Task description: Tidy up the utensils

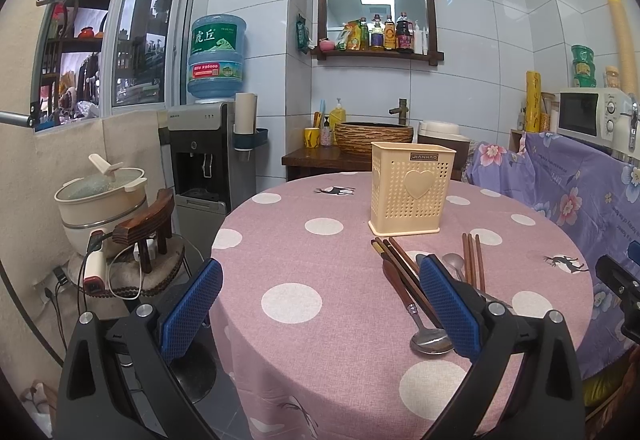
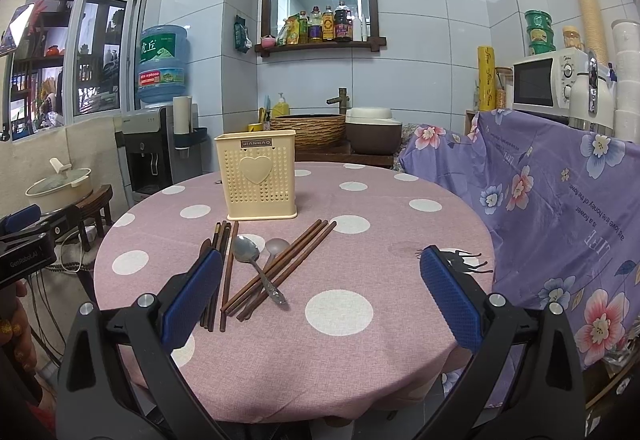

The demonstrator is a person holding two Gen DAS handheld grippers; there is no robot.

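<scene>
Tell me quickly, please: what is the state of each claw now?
Left claw: open, holding nothing.
Right claw: open, holding nothing.

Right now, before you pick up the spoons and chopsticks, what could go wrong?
1. The metal spoon lies across the chopsticks, so lifting one could drag or scatter the others.
2. The utensil holder is tall and looks light; a bump while dropping things in might tip it.
3. The left bunch of chopsticks ends near the tablecloth edge, so a nudge could roll them to the floor.
</scene>
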